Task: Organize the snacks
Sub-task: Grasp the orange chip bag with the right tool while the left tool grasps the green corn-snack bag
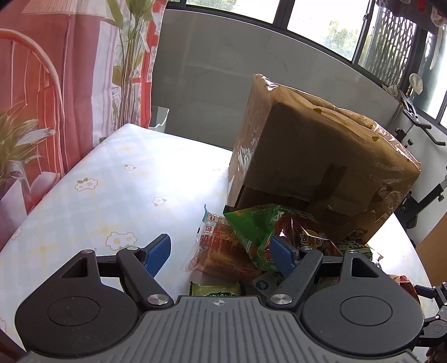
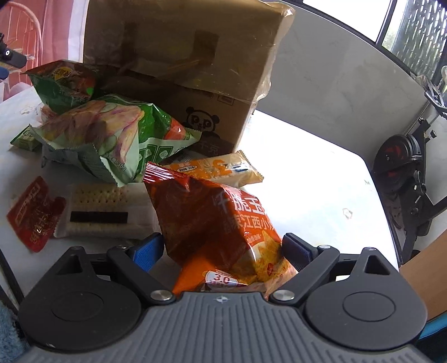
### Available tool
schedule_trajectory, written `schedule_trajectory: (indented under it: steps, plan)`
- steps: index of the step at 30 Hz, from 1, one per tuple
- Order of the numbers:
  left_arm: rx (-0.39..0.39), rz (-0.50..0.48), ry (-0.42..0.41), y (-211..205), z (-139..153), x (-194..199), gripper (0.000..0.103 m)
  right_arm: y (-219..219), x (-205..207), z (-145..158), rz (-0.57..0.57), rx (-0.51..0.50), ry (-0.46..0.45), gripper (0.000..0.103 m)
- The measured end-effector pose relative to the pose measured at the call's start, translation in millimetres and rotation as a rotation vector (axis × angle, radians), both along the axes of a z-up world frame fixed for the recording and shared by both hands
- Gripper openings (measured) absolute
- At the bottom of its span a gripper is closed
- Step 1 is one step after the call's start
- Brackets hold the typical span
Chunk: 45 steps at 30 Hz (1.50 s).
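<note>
A taped cardboard box [image 1: 315, 164] stands on the table, also in the right wrist view [image 2: 178, 55]. Snacks lie piled before it. My left gripper [image 1: 220, 252] is open above a clear bread packet [image 1: 220, 251], beside a green and red chip bag [image 1: 268, 231] and a small green packet [image 1: 215, 289]. My right gripper [image 2: 220, 250] is open, its jaws on either side of an orange-red chip bag [image 2: 218, 220], apart from it. Behind lie a green cucumber chip bag [image 2: 111, 134], a yellow biscuit bar [image 2: 220, 169], a cracker pack [image 2: 103, 212] and a red sachet [image 2: 33, 215].
The table has a pale flowered cloth [image 1: 97, 190]. A red curtain [image 1: 56, 83] hangs at the left. A grey wall and windows [image 1: 321, 19] are behind. An exercise bike [image 2: 408, 167] stands beyond the table's right edge.
</note>
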<state>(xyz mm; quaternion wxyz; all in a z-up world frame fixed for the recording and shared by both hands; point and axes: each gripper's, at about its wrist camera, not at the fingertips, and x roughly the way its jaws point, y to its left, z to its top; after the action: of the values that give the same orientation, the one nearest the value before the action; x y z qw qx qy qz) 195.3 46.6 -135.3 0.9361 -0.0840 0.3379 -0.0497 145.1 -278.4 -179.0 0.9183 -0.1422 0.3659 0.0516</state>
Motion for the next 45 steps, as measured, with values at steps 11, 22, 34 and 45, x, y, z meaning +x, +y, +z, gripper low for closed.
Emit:
schedule_trajectory:
  steps: [11,22,34,45]
  plan:
    - [0.007,0.007,0.018,1,-9,2,0.079,-8,18,1,-0.05,0.044,-0.04,0.077]
    - [0.032,0.009,0.064,7,-24,8,0.066,-28,11,42,-0.138,0.269,-0.082,0.058]
    - [-0.007,-0.081,-0.022,-15,10,22,0.077,-12,15,59,-0.079,0.288,-0.12,0.058]
    - [0.017,-0.219,0.102,-80,-27,71,0.088,-13,12,59,-0.084,0.315,-0.122,0.058]
